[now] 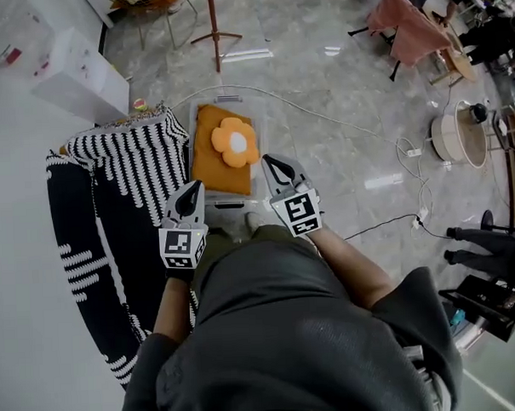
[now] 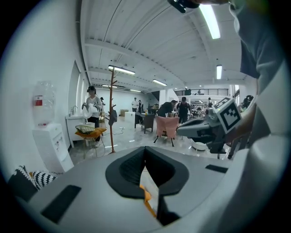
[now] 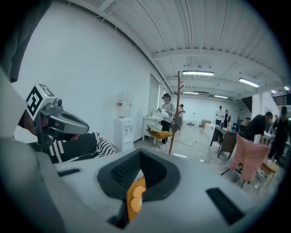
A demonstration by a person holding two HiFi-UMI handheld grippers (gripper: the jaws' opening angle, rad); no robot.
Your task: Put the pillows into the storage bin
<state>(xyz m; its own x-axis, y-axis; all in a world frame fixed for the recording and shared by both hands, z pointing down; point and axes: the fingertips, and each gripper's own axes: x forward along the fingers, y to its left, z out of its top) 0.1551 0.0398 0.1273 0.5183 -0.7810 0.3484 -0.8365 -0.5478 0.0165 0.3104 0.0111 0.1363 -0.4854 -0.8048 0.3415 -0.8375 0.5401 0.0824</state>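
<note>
An orange pillow (image 1: 215, 164) with a flower-shaped cushion (image 1: 235, 142) on top lies in the clear storage bin (image 1: 193, 131) on the floor, right in front of me. Both grippers hang raised above the bin's near end and hold nothing. My left gripper (image 1: 191, 193) is shut, its tips meeting in the left gripper view (image 2: 145, 150). My right gripper (image 1: 270, 163) is shut too, its tips together in the right gripper view (image 3: 140, 152). A sliver of the orange pillow (image 3: 135, 195) shows below its pads. Each gripper view shows the other gripper off to the side.
A black-and-white striped cover (image 1: 128, 163) lies left of the bin. A white water dispenser (image 1: 77, 72) and a coat stand (image 1: 214, 23) are beyond it. Cables (image 1: 400, 151) run across the floor at right, near a pink-draped chair (image 1: 412, 27). People move far off.
</note>
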